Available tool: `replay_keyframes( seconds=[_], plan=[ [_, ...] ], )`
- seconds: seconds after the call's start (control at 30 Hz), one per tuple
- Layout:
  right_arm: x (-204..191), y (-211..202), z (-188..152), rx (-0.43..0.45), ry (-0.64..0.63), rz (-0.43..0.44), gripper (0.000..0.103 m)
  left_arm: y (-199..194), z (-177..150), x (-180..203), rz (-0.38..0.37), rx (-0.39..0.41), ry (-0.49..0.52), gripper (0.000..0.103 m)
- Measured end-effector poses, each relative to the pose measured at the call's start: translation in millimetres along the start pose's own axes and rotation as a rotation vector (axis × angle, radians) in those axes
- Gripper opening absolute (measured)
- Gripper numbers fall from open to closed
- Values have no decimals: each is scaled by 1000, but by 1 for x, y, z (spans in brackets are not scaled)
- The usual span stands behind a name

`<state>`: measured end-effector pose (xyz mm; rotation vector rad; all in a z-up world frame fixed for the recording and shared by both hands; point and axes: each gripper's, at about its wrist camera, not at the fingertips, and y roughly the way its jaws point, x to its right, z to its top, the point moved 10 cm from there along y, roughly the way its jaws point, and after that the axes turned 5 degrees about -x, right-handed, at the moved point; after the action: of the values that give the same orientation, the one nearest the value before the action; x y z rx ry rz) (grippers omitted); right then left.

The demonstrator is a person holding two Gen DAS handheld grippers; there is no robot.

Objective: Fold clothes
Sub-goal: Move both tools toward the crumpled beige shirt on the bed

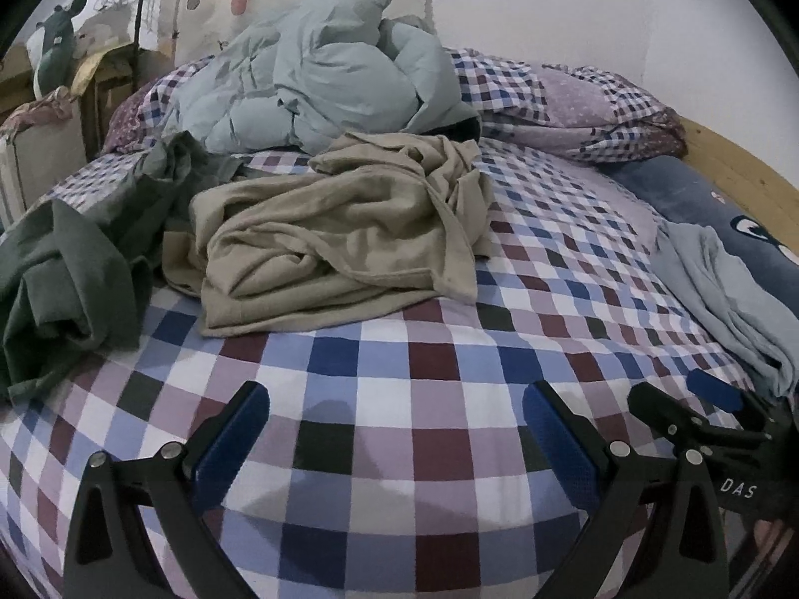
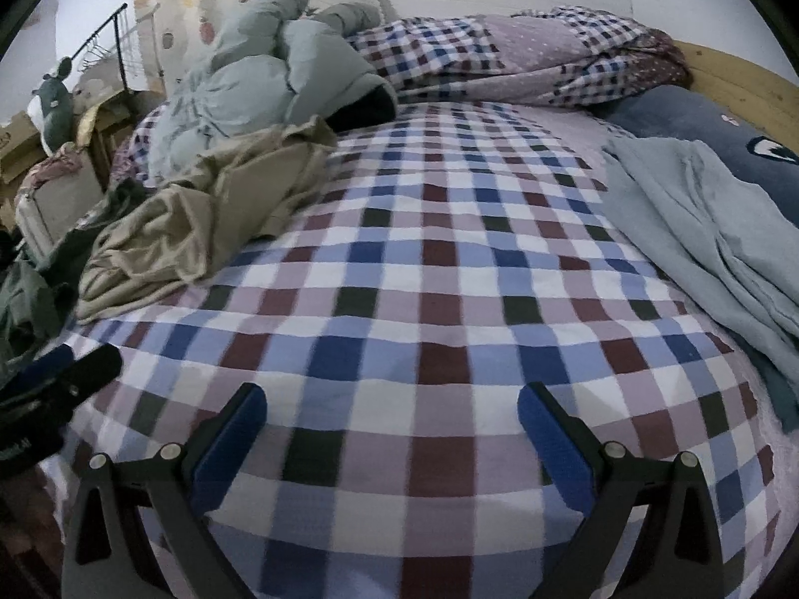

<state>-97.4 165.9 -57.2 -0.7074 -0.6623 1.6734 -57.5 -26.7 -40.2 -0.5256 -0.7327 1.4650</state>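
A crumpled beige garment [image 1: 339, 234] lies on the checked bed sheet [image 1: 399, 399], ahead of my left gripper [image 1: 394, 414], which is open and empty above the sheet. A dark green garment [image 1: 65, 279] lies crumpled to its left. A light blue garment [image 1: 724, 289] lies at the right edge. My right gripper [image 2: 392, 417] is open and empty over bare sheet [image 2: 424, 324]. The beige garment [image 2: 199, 219] is far left of it, the light blue garment [image 2: 699, 229] to its right. The right gripper also shows in the left wrist view [image 1: 699, 409], and the left gripper in the right wrist view [image 2: 65, 369].
A pale blue puffy duvet [image 1: 319, 75] and a checked quilt [image 1: 574, 100] are piled at the back. A dark blue pillow [image 1: 699, 199] lies by the wooden bed frame [image 1: 739, 174] on the right. Boxes, a plush toy [image 1: 55, 45] and a rack stand at the left.
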Motion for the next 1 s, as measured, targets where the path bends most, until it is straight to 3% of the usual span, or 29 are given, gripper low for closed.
replay_keyframes(
  seconds=[0.4,0.47,0.6,1.0],
  plan=[
    [-60,-15,10,9,-67,164,103,-28,19,-37,9,65,-44,103],
    [-67,-14,10,0,-79,181,100,-30,21,-44,7,67,-68,103],
    [-82,-10,12,-20,-97,209,84,-33,22,-56,1,70,-108,103],
    [-110,20,51,-49,-81,268,81,-37,20,-67,-34,60,-163,103]
  ],
)
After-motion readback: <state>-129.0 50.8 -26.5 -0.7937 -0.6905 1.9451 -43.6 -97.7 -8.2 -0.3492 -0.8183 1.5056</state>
